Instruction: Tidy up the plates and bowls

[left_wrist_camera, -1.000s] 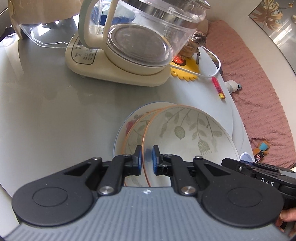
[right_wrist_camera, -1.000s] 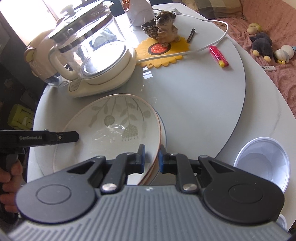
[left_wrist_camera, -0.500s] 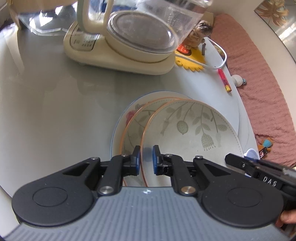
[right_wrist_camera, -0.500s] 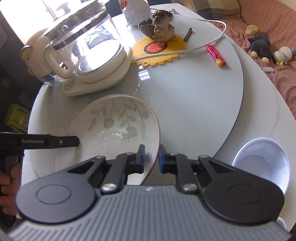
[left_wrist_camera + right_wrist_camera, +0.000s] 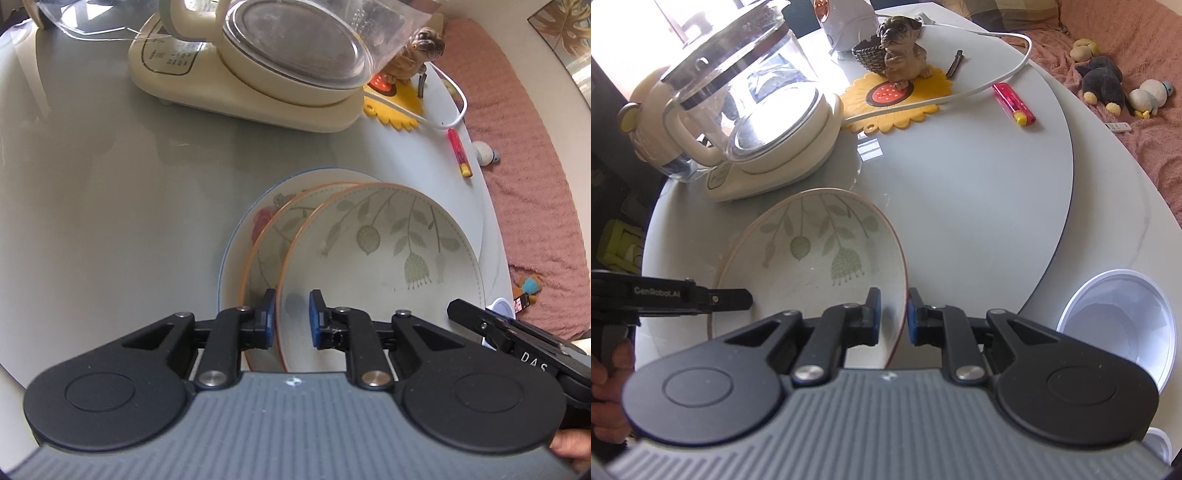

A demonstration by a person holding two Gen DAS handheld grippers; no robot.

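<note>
Resting atop two other plates, the leaf-patterned plate (image 5: 388,251) sits on the grey glass tabletop (image 5: 110,192), its rim pinched by the right gripper (image 5: 893,314) while the left gripper (image 5: 291,319) is opening around the opposite rim. At twelve o'clock stands a glass kettle (image 5: 746,96); "GenRobot.AI" marks the left gripper, and a pink blanket (image 5: 524,155) lies at three o'clock.

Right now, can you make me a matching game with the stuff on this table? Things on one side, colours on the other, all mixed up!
Things:
1. lighter
2. sunflower mat
3. plastic bowl
4. dog figurine

Colours:
A. white
B. brown
C. pink-red with a yellow end
D. yellow with a red middle

Pairs: 1-C, 2-D, 3-A, 4-B
</note>
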